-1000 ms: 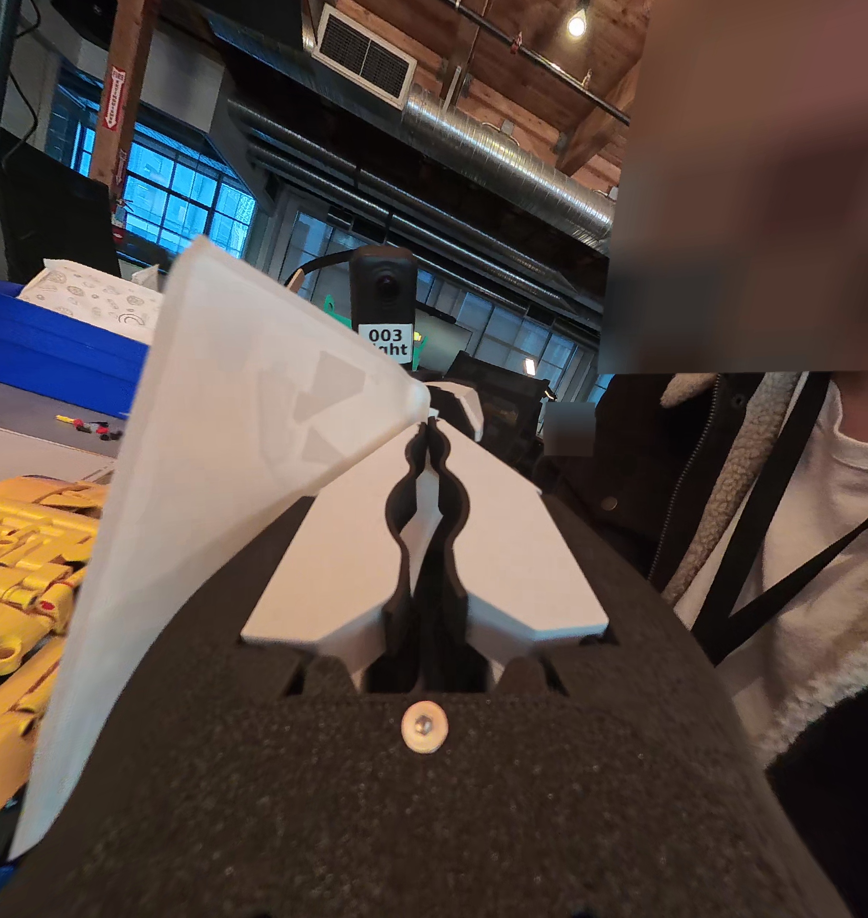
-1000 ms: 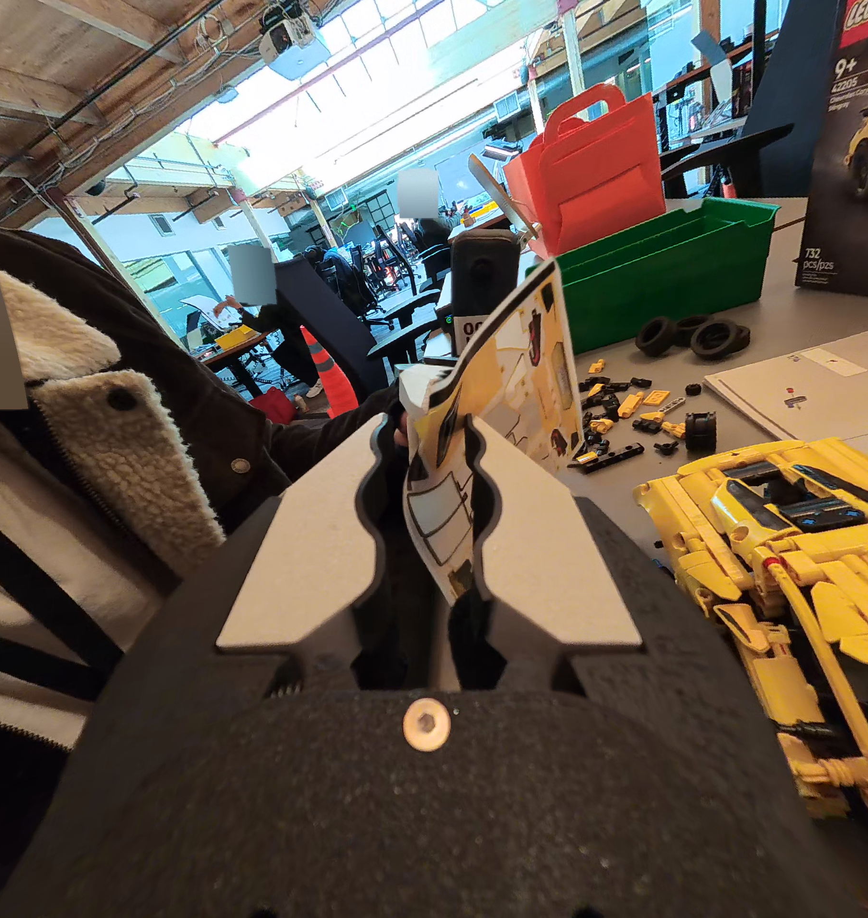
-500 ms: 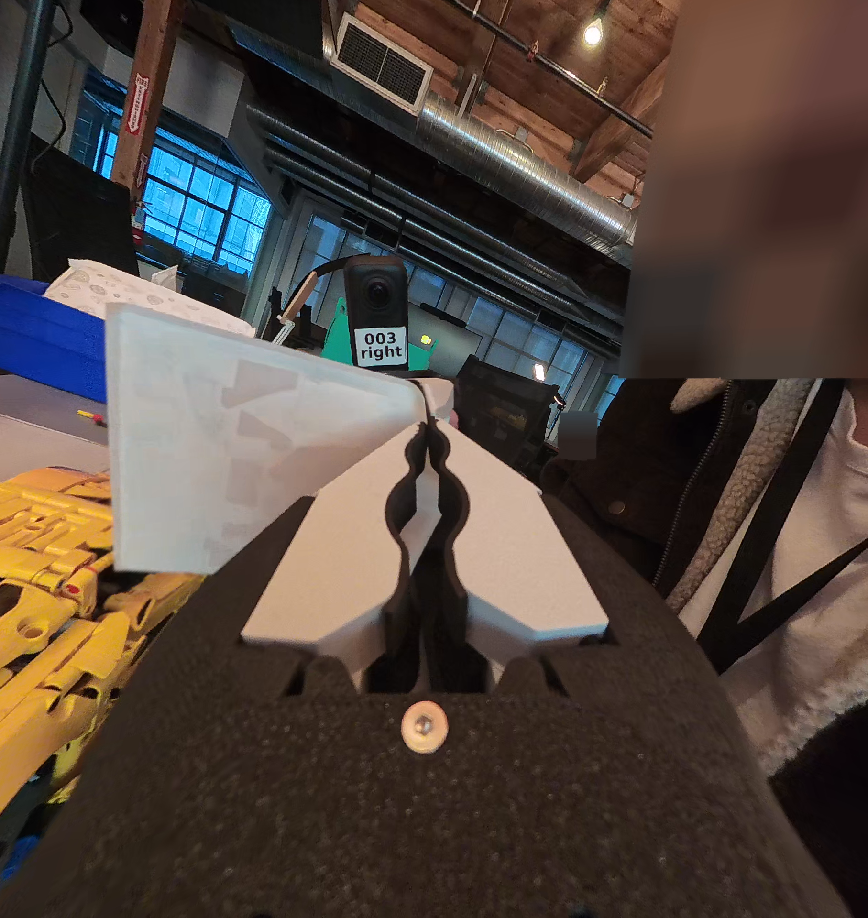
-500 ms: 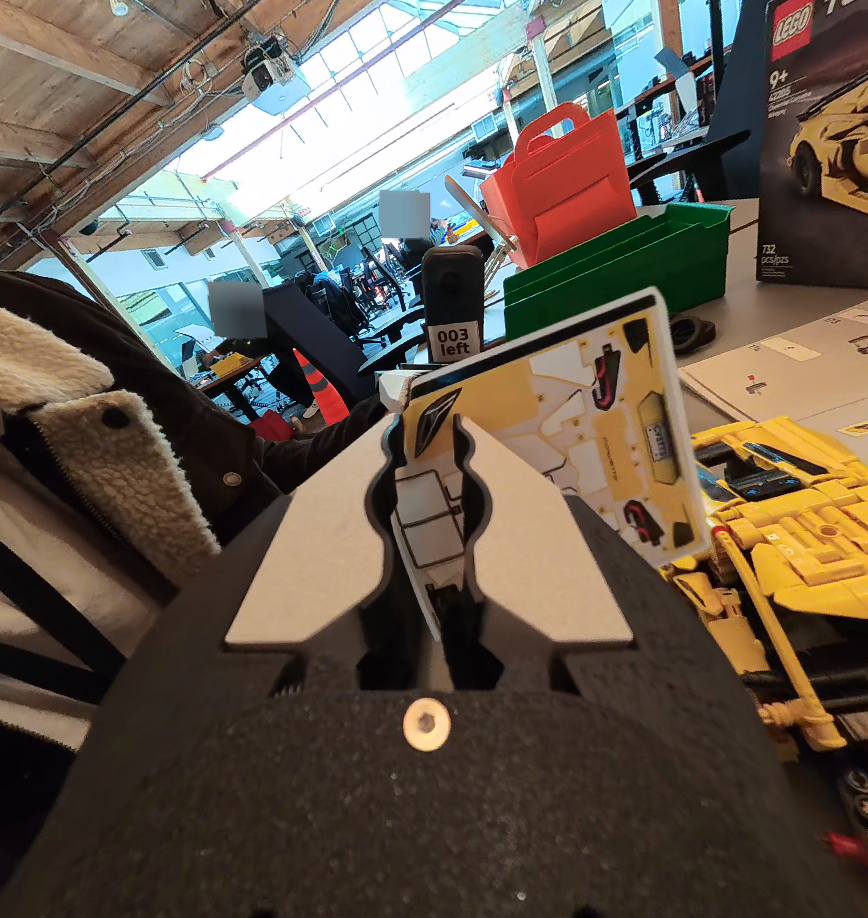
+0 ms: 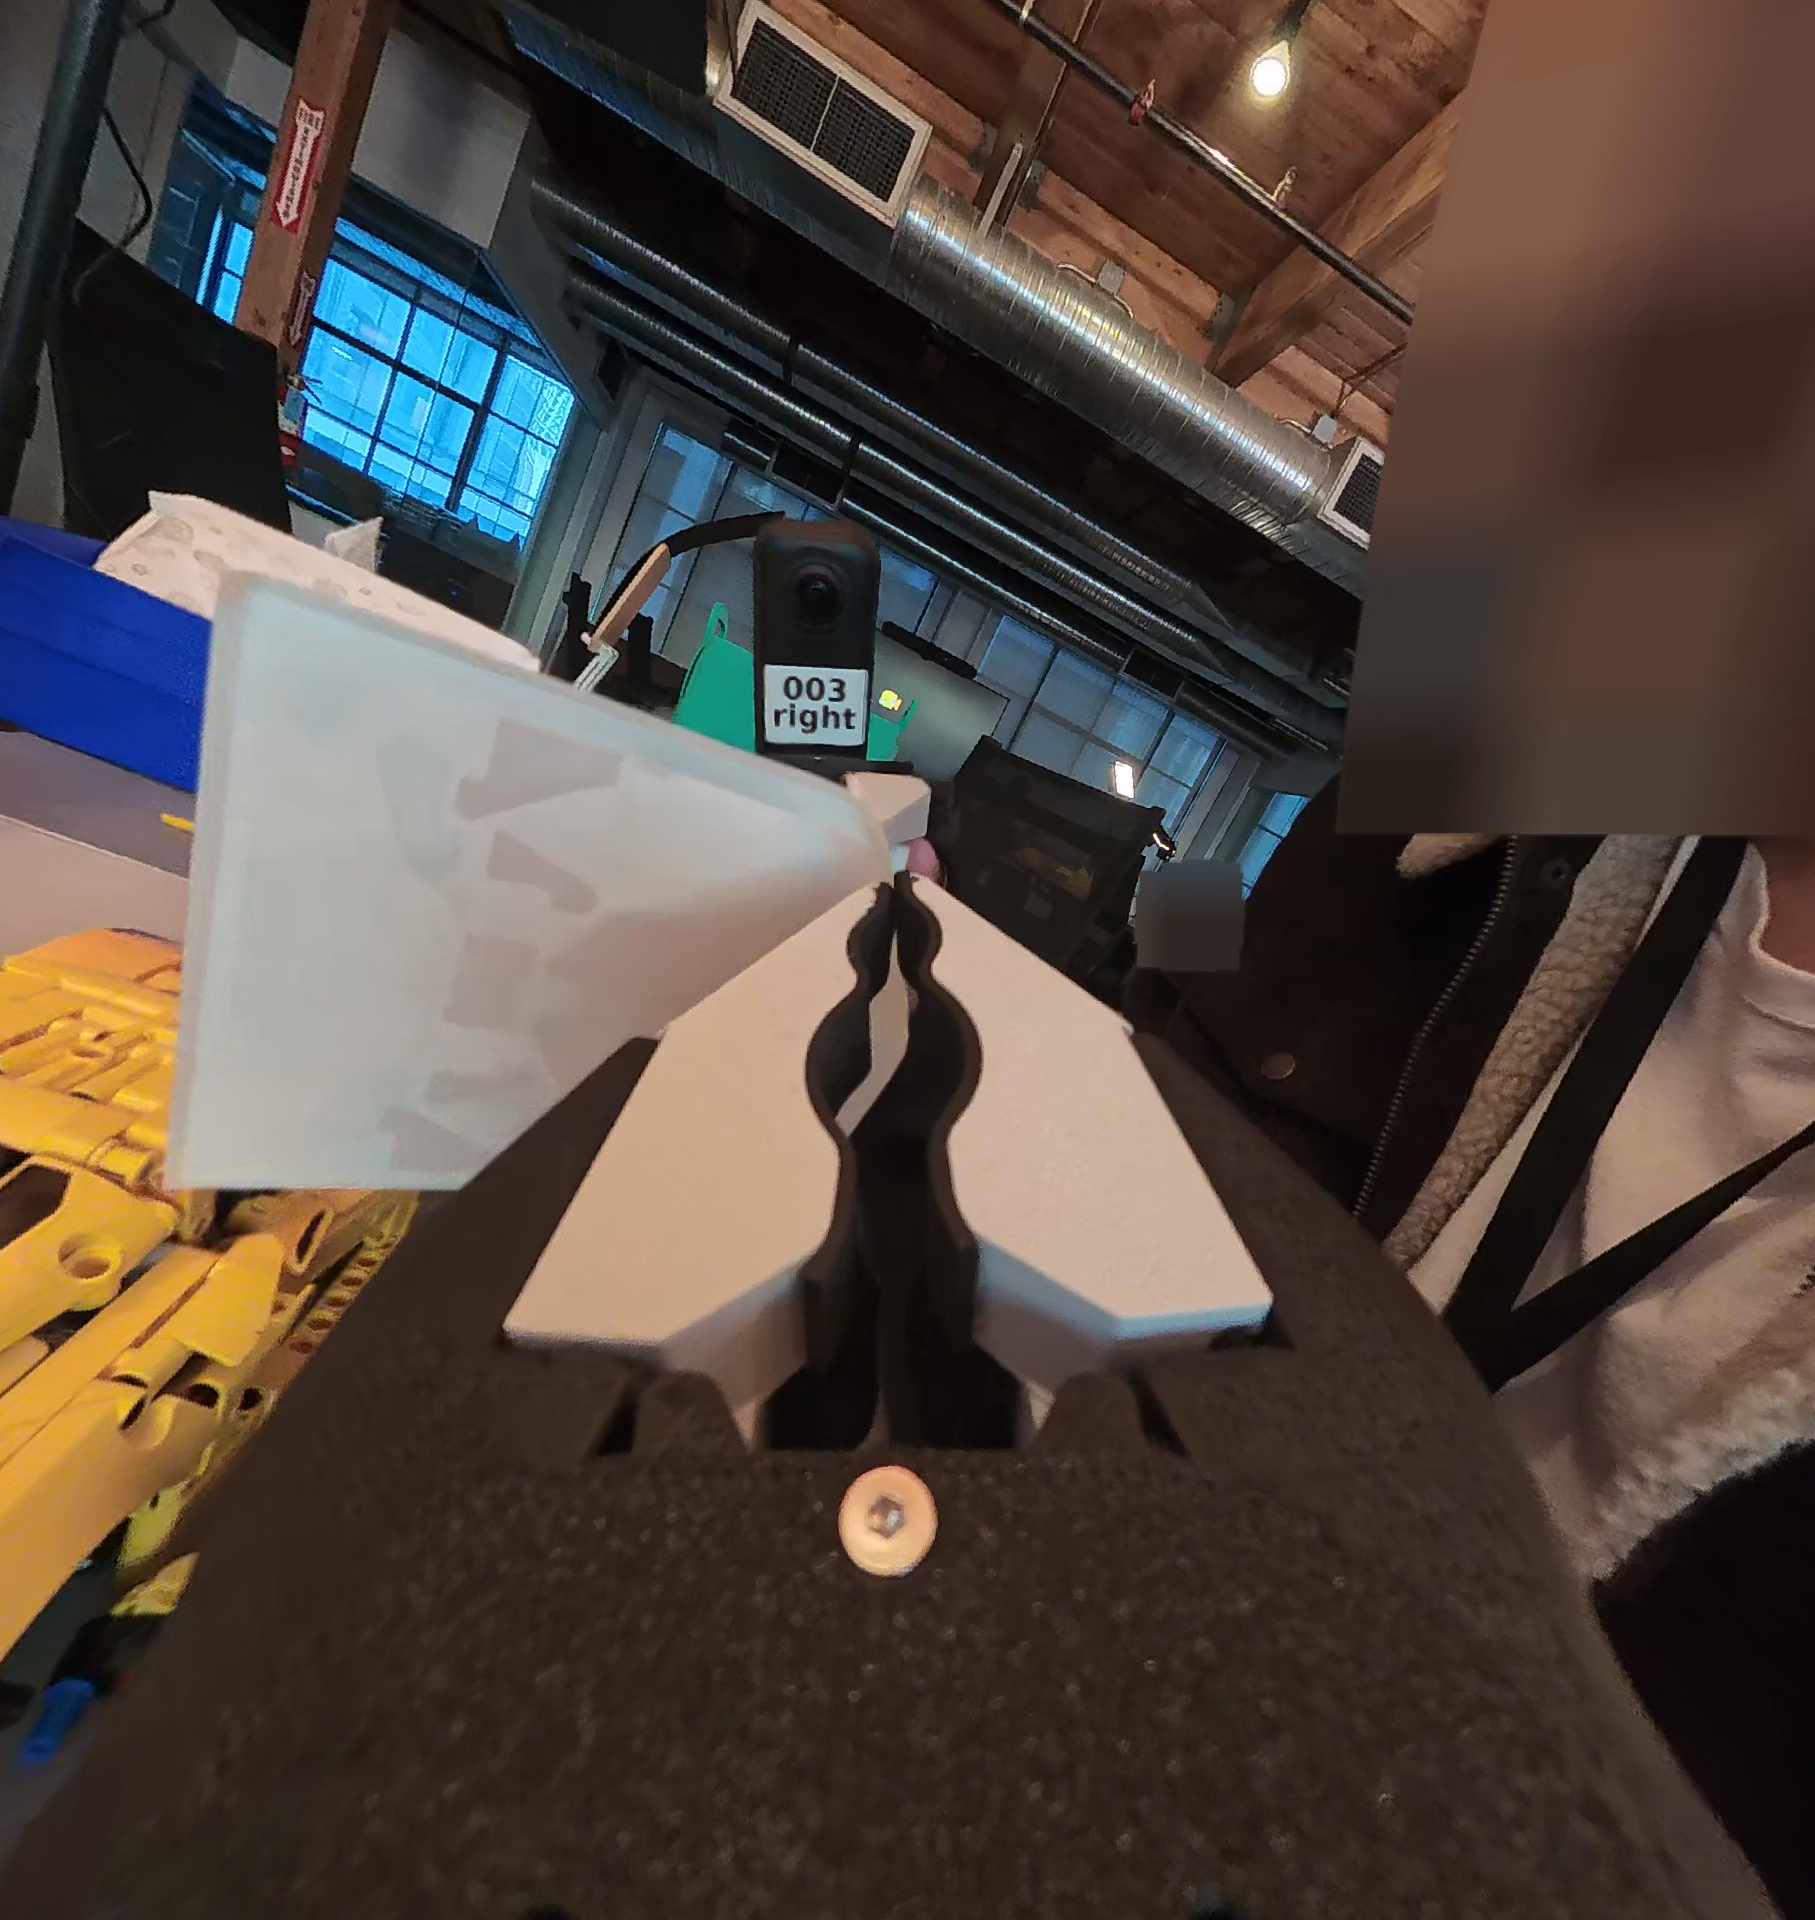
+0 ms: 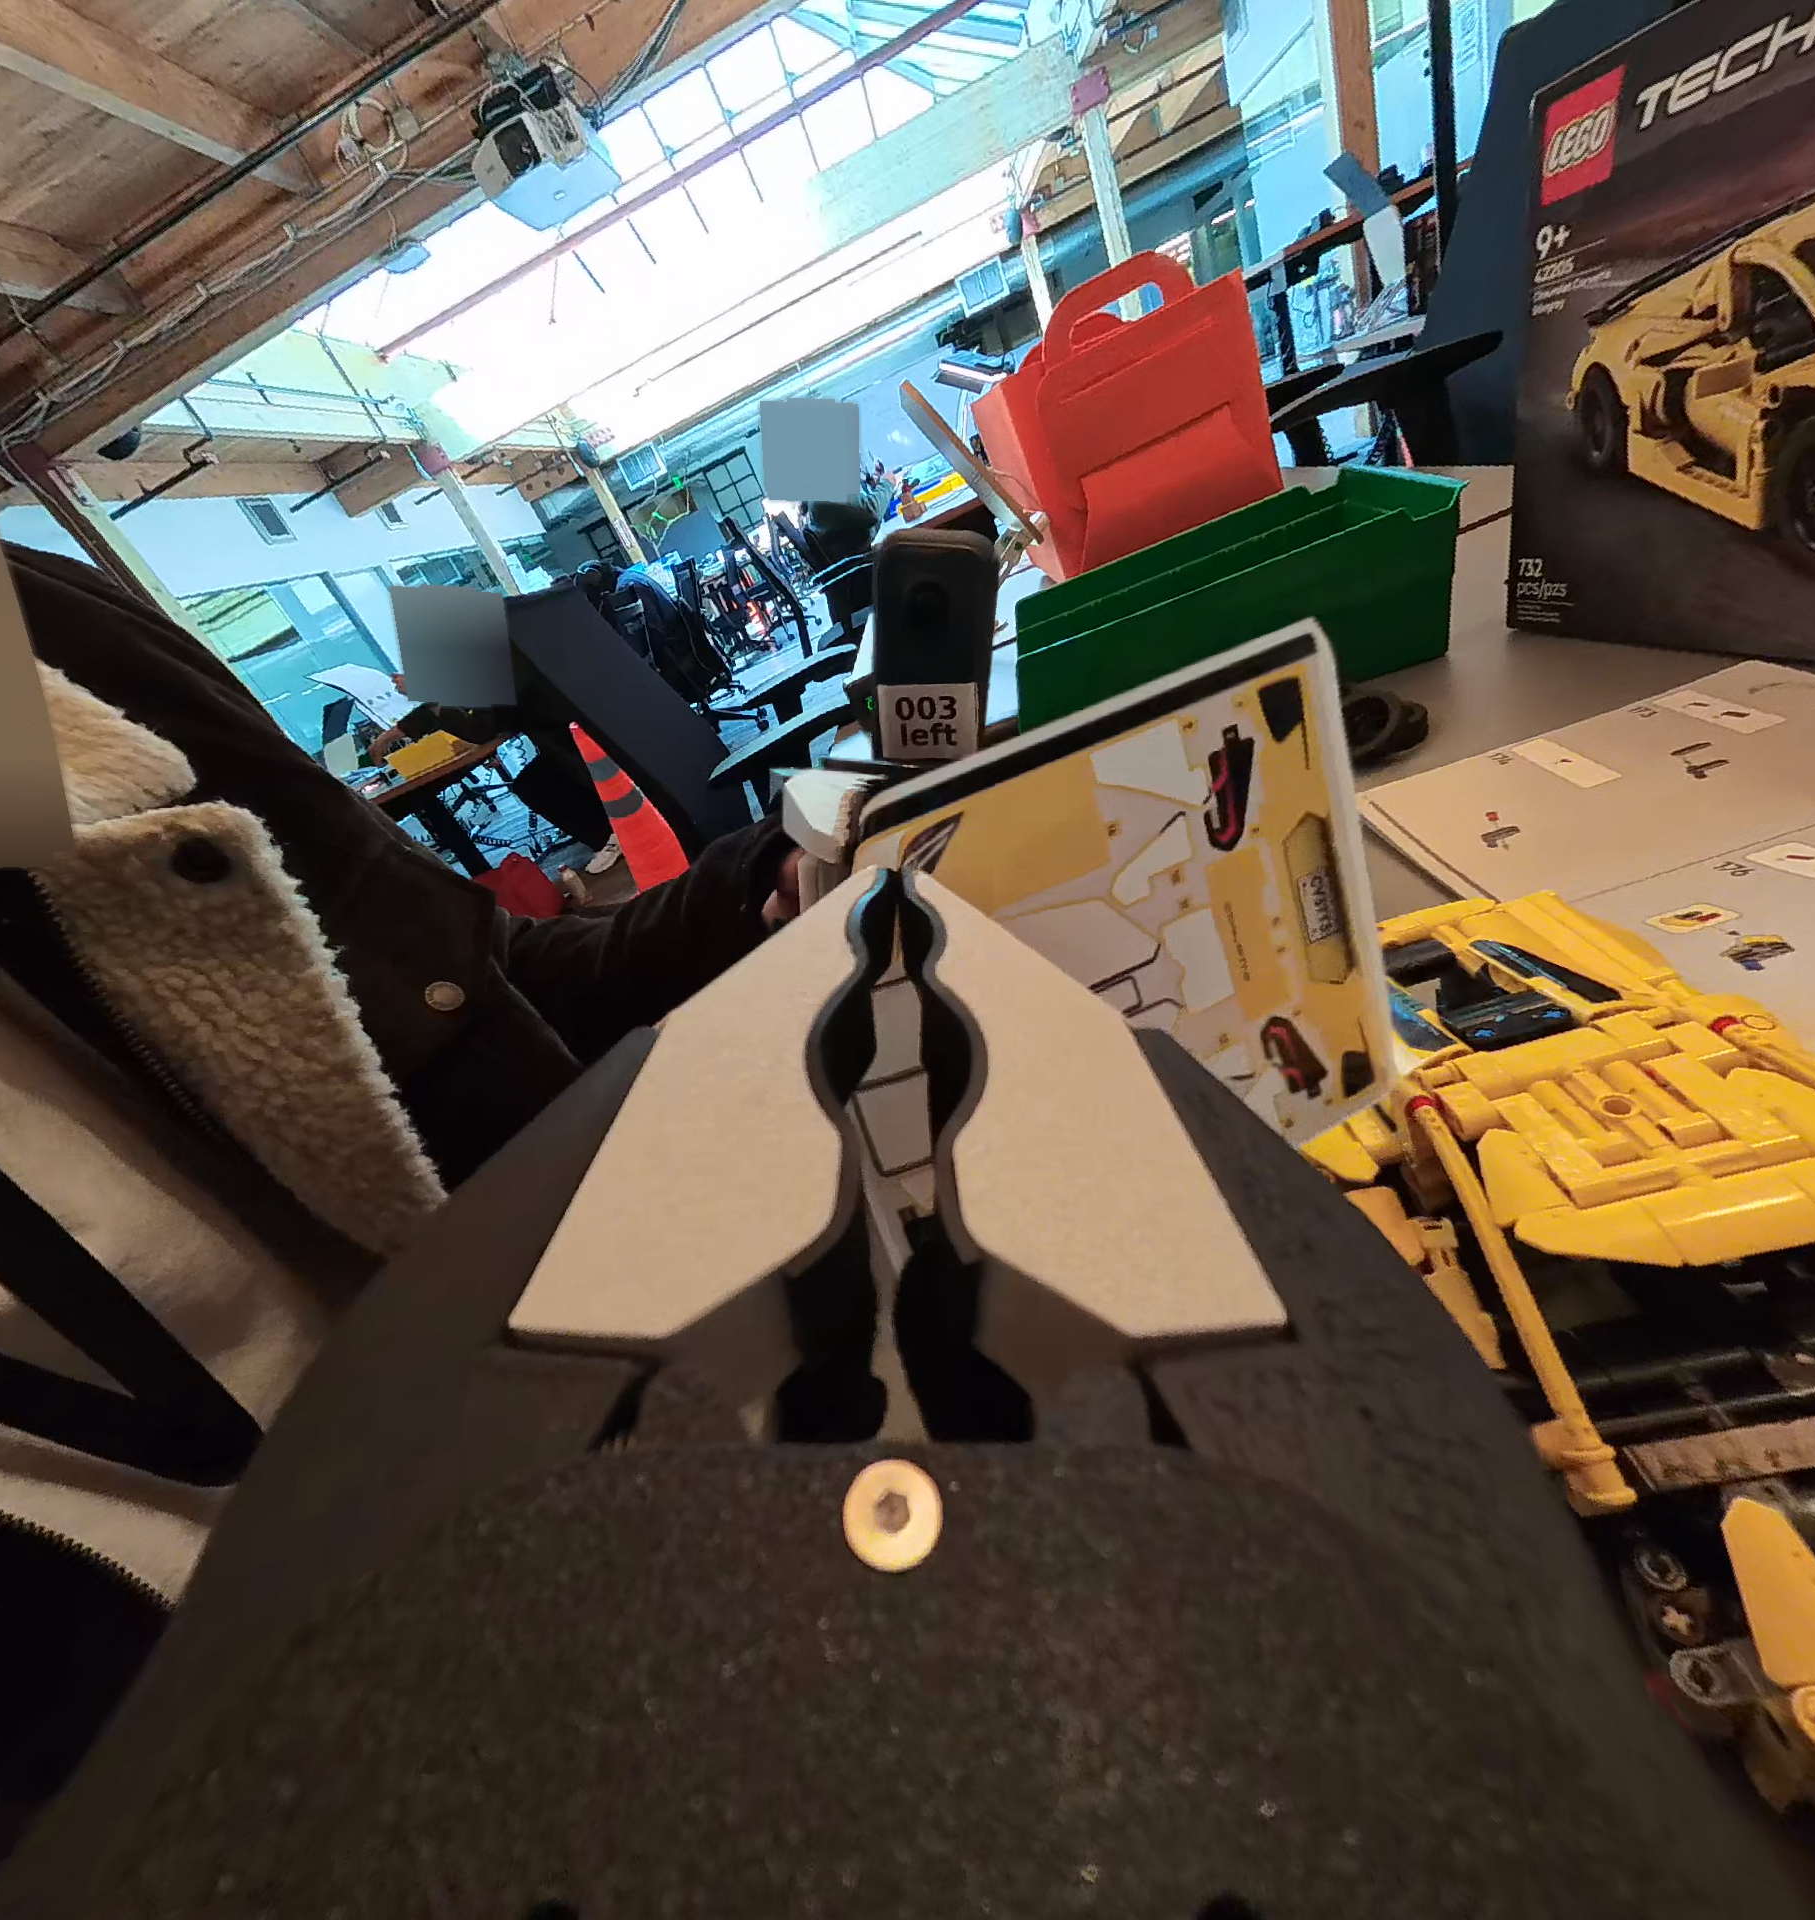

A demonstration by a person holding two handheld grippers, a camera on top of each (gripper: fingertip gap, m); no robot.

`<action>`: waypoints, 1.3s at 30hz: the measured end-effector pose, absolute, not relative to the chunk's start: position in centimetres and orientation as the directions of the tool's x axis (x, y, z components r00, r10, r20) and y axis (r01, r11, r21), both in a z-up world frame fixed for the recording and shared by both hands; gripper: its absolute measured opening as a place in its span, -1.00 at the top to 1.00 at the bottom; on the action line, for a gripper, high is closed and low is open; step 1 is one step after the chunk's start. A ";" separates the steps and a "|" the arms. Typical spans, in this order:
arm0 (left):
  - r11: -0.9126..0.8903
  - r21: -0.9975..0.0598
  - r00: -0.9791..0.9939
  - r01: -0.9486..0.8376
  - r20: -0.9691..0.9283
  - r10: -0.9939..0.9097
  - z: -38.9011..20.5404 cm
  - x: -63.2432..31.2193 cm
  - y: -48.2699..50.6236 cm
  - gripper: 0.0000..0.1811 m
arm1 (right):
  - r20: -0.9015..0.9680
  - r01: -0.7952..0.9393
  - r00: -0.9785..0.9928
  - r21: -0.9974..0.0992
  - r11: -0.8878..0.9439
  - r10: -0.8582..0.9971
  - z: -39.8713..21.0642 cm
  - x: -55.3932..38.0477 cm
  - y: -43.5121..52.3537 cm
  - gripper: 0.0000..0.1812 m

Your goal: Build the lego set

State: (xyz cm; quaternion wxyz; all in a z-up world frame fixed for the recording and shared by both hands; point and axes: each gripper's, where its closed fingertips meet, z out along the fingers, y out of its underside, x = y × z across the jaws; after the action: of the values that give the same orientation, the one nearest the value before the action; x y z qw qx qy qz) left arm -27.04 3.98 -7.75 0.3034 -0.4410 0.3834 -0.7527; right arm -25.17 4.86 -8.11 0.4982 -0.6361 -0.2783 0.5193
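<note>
Table (image 6: 1485,644) surface, pale grey, carries everything here, and the biggest thing on it is the yellow lego car (image 6: 1568,1122), partly built, lying low at the right of the right wrist view and at the lower left of the left wrist view (image 5: 61,1288). Behind it stands the dark set box (image 6: 1692,343) with a yellow car pictured on its front, upright at the far right. Left of the box sits a green bin (image 6: 1235,613) with an orange-red paper bag (image 6: 1131,416) just behind it. Open instruction pages (image 6: 1651,790) lie flat between the bin and the car. A blue bin (image 5: 61,644) shows at the far left of the left wrist view.

Both grippers face each other and share one sticker sheet — its printed yellow side (image 6: 1194,894) shows in the right wrist view, its blank white back (image 5: 446,894) in the left. The right gripper (image 6: 898,883) has its jaws pressed together on a corner of the sheet, which passes down between them. The left gripper (image 5: 898,894) is likewise clamped on the sheet's edge, jaws nearly touching at the tips. The sheet is held up in the air, above and just beside the car, tilted rather than flat.

A few black tyres (image 6: 1386,717) lie on the table by the green bin, half hidden behind the sheet.
</note>
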 end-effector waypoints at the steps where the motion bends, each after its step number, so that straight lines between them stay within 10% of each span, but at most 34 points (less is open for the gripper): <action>1: -0.531 -0.841 -0.428 0.109 0.442 -0.788 -7.8 -27.1 4.1 1.00 | -0.385 -0.164 0.309 -0.922 -0.349 0.870 -8.1 -25.0 4.9 1.00; 19: -0.517 -0.826 -0.135 -0.224 0.551 -0.823 -10.1 -37.6 4.4 1.00 | -0.278 -0.318 0.364 -0.934 -0.161 0.889 -3.3 -19.6 4.6 1.00; 29: -0.752 -0.657 0.604 0.055 0.621 -0.500 -12.2 -70.1 10.5 1.00 | -0.314 -0.329 0.281 -0.919 -0.216 0.907 -3.7 -20.9 4.2 1.00; 39: -0.815 -0.535 0.807 0.224 0.571 -0.153 -22.1 -80.9 14.4 1.00 | -0.366 -0.341 0.303 -0.904 -0.258 0.880 -5.0 -20.0 5.4 1.00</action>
State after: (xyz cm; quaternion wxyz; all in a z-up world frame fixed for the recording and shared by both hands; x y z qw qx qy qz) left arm -80.90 14.40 -22.05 0.3037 -0.9006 -0.0196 -0.3104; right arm -20.04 5.42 -4.96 0.5627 -0.5785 -0.2328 0.5426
